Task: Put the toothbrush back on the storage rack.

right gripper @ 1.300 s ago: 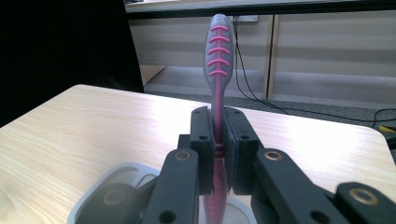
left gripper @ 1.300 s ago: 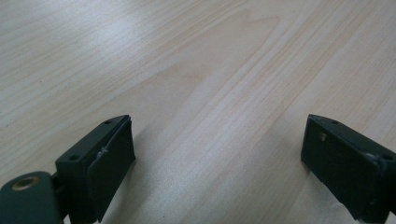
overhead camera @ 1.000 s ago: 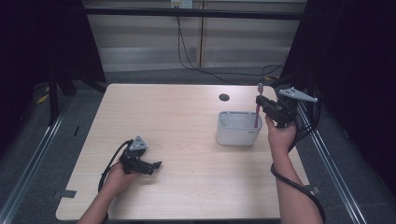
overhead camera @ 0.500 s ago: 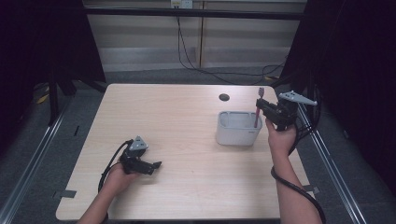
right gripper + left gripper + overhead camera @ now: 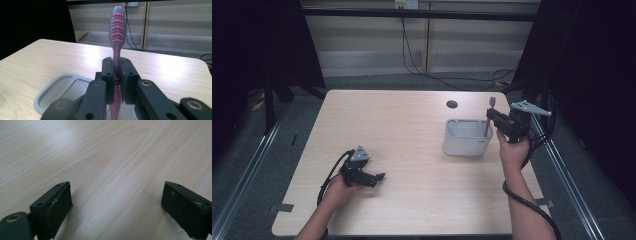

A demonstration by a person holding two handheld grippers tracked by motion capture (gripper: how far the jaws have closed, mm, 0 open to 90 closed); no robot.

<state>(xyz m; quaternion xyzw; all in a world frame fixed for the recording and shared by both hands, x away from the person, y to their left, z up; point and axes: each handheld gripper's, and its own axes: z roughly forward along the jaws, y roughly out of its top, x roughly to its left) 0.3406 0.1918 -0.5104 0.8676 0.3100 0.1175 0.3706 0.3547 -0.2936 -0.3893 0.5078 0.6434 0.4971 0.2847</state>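
Note:
A pink and grey toothbrush (image 5: 489,116) (image 5: 117,37) stands upright, its lower end down inside the grey holder (image 5: 466,137) (image 5: 47,96) at the table's right. My right gripper (image 5: 492,117) (image 5: 116,75) is shut on the toothbrush's middle, held by a hand just right of the holder. The left gripper (image 5: 379,176) (image 5: 116,202) rests low on the wooden table (image 5: 402,145) at the front left. Its jaws stand wide apart over bare wood, with nothing between them.
A dark round hole (image 5: 452,104) sits in the tabletop behind the holder. Cables trail from both grippers. The table's right edge runs close beside the right hand; dark floor and metal rails surround the table.

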